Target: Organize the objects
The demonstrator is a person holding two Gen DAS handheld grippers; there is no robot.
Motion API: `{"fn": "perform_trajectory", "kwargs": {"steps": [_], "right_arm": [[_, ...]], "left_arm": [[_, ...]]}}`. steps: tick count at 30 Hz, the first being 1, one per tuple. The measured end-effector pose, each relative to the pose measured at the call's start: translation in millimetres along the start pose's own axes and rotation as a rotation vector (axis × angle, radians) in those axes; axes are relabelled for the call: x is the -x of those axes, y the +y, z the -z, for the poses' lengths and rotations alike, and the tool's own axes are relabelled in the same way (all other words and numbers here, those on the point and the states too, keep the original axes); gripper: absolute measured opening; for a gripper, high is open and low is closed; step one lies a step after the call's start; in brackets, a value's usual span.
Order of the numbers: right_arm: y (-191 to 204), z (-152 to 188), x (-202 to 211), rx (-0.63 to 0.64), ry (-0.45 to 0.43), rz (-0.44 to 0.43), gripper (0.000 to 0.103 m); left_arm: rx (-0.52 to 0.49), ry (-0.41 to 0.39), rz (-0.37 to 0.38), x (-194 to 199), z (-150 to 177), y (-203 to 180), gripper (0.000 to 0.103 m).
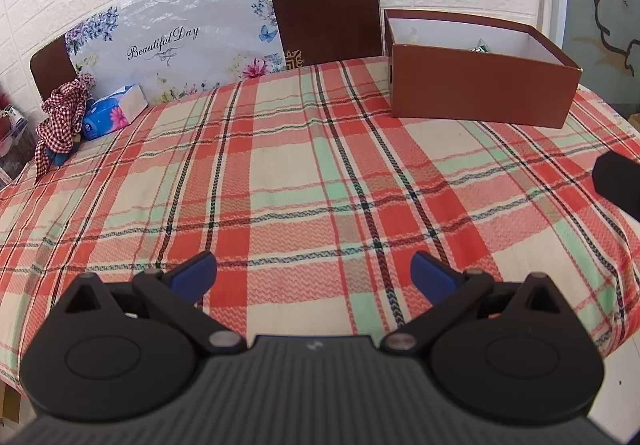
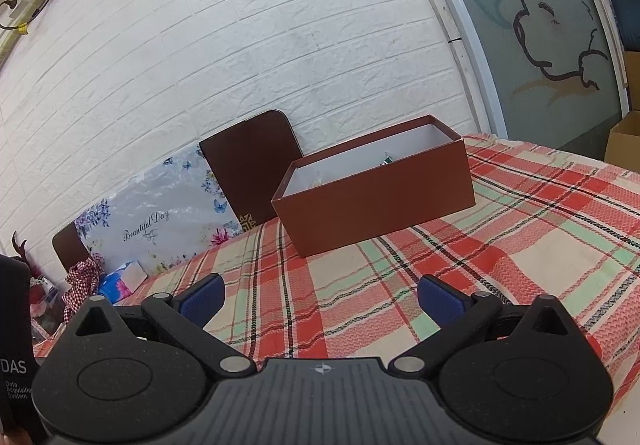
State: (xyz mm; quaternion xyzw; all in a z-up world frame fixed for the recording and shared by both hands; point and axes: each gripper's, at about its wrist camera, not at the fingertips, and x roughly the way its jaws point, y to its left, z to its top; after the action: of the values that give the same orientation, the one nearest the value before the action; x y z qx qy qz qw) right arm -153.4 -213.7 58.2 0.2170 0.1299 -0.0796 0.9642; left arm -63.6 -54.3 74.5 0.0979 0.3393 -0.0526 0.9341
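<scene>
An open brown box (image 1: 480, 93) with a white inside stands at the far right of the plaid-covered table (image 1: 300, 185); it also shows in the right wrist view (image 2: 380, 201). A green-and-white packet (image 1: 482, 47) peeks over its rim. My left gripper (image 1: 314, 271) is open and empty, low over the near middle of the cloth. My right gripper (image 2: 320, 301) is open and empty, in front of the box and apart from it. A black part of the right gripper (image 1: 618, 185) shows at the left wrist view's right edge.
A blue tissue pack (image 1: 114, 113) and a red checked cloth bundle (image 1: 60, 121) lie at the far left. A floral board (image 1: 180, 45) and a brown lid (image 1: 324, 9) lean on the white brick wall. Cardboard boxes (image 2: 624, 141) stand beyond the table's right side.
</scene>
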Motion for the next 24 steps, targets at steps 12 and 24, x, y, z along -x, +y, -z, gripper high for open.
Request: {"fn": "perform_trajectory", "kwargs": {"steps": [12,24], "right_arm": [[1.0,2.0,-0.1,-0.001,0.005,0.003,0.102],[1.8,2.8,-0.3,0.0,0.005,0.004,0.102]], "left_arm": [[0.003,0.017,0.008,-3.2,1.6,-0.1,0.103],[0.02,0.041,0.036,-7.0,4.3,1.4,0.103]]}}
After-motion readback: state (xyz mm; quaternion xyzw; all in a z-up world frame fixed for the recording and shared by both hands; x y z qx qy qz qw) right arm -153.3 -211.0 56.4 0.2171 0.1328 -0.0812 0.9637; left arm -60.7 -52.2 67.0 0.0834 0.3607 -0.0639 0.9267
